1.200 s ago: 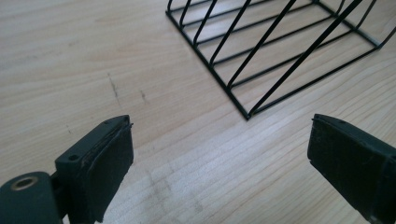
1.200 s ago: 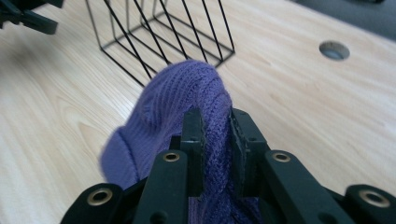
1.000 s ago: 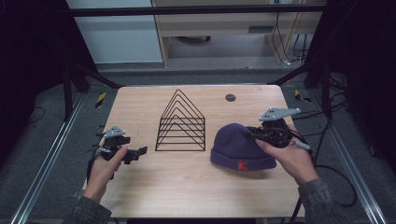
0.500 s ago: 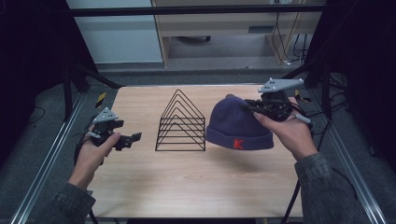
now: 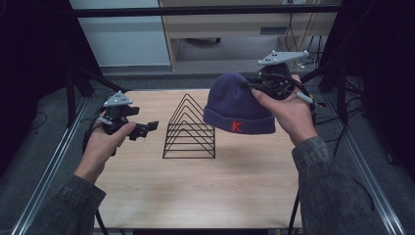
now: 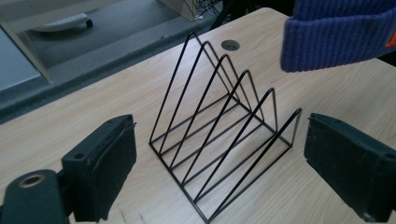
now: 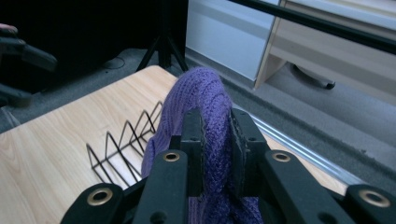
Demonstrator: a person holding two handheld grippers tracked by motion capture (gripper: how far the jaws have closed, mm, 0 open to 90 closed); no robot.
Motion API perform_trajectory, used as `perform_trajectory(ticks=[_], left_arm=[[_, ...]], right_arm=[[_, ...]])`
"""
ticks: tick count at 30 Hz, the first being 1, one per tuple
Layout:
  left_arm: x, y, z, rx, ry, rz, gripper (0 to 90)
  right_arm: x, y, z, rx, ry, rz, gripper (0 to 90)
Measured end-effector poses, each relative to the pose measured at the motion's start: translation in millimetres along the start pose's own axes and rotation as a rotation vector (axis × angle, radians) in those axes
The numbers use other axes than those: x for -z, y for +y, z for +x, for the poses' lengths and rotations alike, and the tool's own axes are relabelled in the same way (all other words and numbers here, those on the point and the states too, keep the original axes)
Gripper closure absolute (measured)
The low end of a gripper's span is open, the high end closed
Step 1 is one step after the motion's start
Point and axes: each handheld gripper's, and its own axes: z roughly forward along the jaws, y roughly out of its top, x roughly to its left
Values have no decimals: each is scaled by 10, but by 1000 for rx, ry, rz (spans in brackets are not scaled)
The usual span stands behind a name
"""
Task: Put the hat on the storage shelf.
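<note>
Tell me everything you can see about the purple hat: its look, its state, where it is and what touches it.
The hat is a ribbed knit beanie, purple-blue, with a folded cuff that bears a red letter K. It is lifted off the table and hangs in the air, crown up and opening down, to the right of the black wire rack and above it. The right gripper pinches a fold of the knit near the crown between its two jaws. Nothing else touches it; the left gripper stays apart, open.
</note>
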Motion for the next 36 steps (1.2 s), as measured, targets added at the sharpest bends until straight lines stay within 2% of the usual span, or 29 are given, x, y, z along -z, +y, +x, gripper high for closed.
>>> perform_trajectory(ticks=[4, 8, 10, 15, 18, 21, 26, 29, 36], left_arm=[[-42, 66, -66, -19, -11, -9, 107], [-57, 114, -116, -26, 13, -10, 98], [-46, 134, -137, -3, 8, -37, 98], [-98, 183, -169, -24, -16, -26, 101], [-143, 172, -195, -7, -44, -37, 176], [-184, 169, -217, -26, -50, -19, 169], [-188, 195, -230, -54, -89, -32, 138], [-184, 177, -234, -54, -88, -42, 124], [-201, 103, -179, -33, -76, -42, 111]], right_arm=[[-61, 148, 68, 8, -2, -11, 772], [-112, 263, 138, 28, 1, -17, 771], [-134, 314, 171, 28, 6, -22, 771], [-192, 420, 272, 34, 27, -32, 771], [-226, 487, 351, 48, 39, -36, 770], [-266, 548, 429, 50, 57, -51, 770], [-356, 616, 554, 52, 93, -63, 769], [-393, 654, 618, 71, 101, -68, 767], [-441, 714, 734, 64, 144, -90, 766]])
